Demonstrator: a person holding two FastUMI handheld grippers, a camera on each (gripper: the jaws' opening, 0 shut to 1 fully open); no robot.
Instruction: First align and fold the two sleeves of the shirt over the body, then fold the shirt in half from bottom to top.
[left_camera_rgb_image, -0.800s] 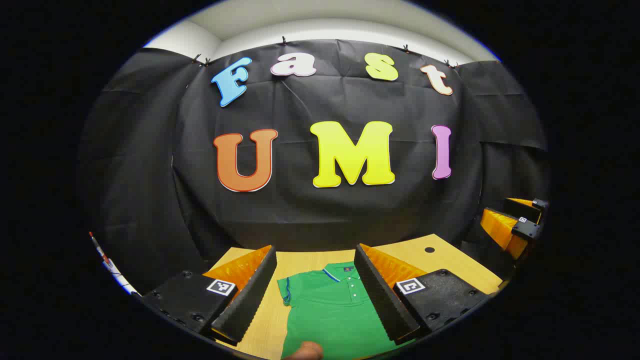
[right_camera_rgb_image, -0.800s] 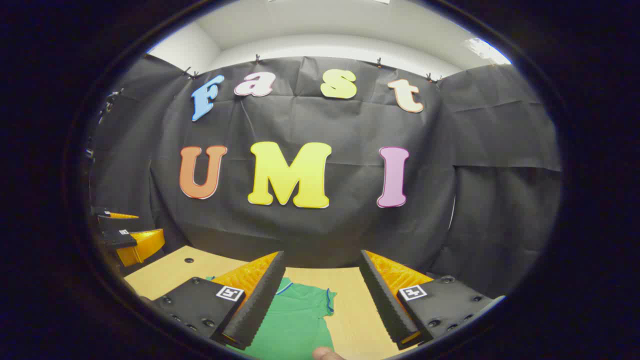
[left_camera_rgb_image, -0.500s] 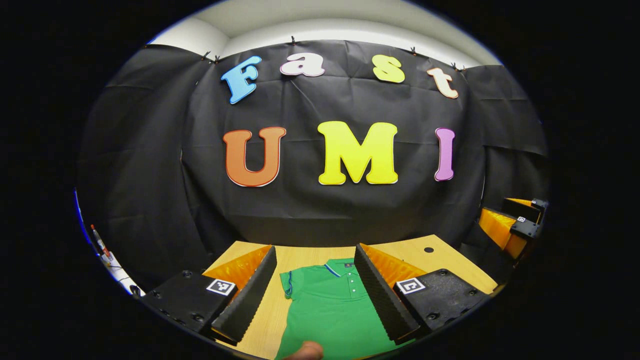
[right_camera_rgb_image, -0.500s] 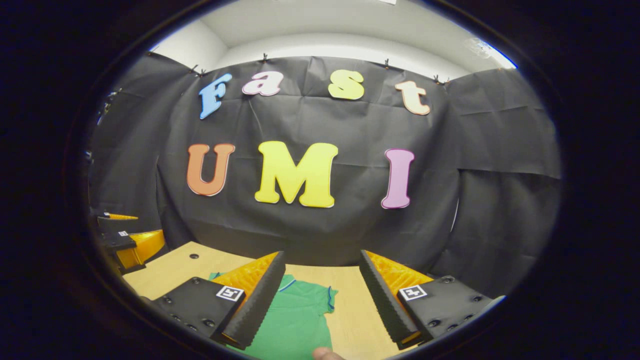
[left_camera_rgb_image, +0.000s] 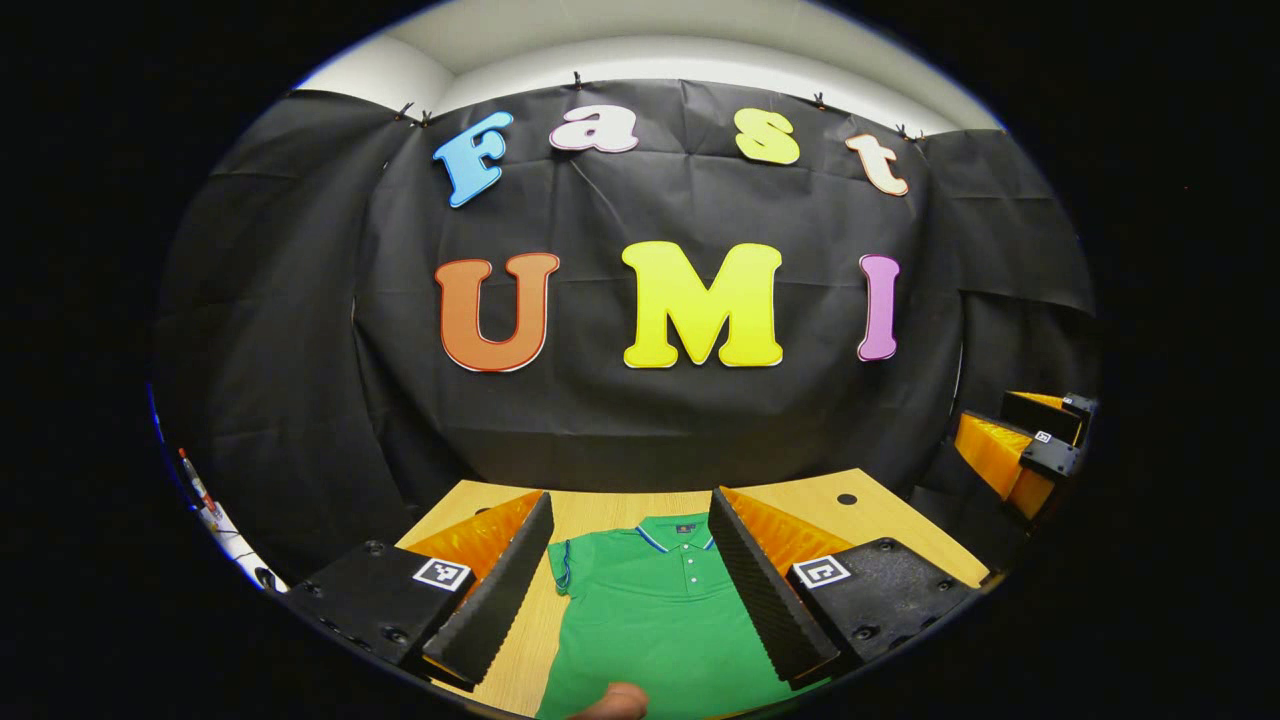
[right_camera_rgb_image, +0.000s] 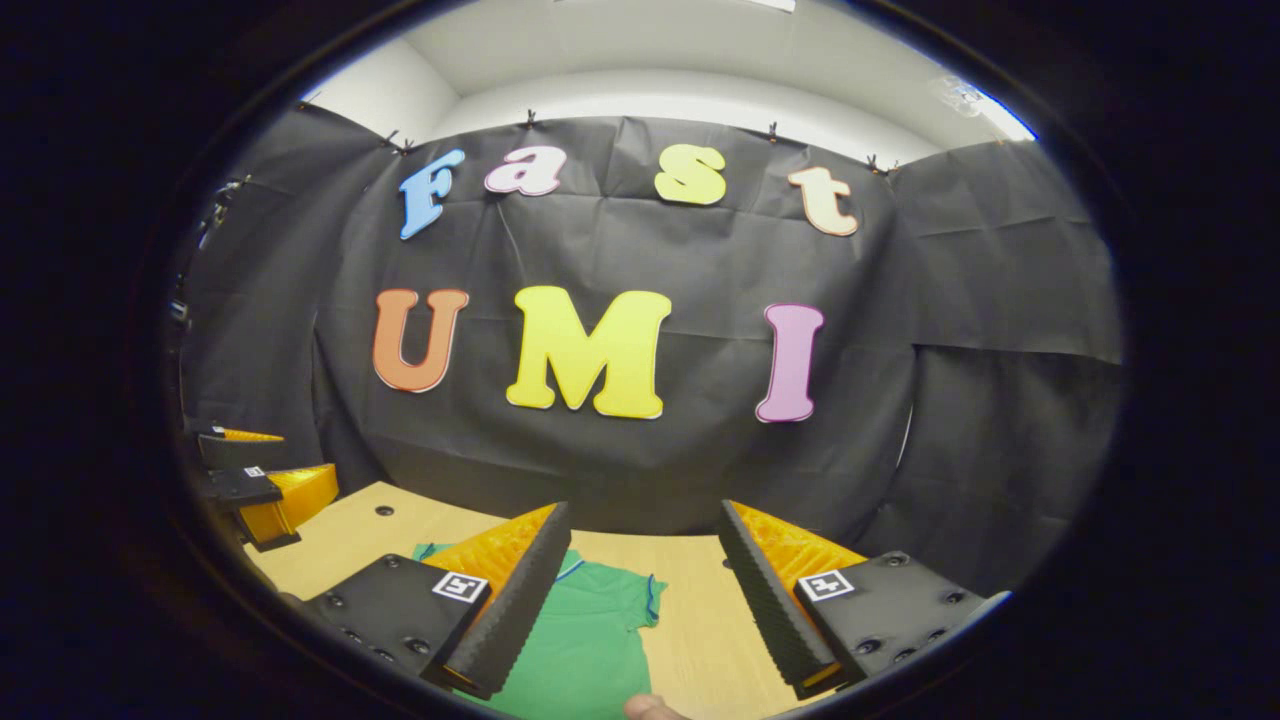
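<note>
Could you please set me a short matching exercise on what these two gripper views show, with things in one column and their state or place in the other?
Things:
1. shirt
2. left gripper
3. table
4. collar

States or places:
a. light wood, with a small dark hole near its far edge
b. green, lying flat with the sleeves not yet folded
c. open, held above the shirt
d. edged with a blue stripe, at the shirt's far end

Pairs: 1-b, 2-c, 3-a, 4-d
</note>
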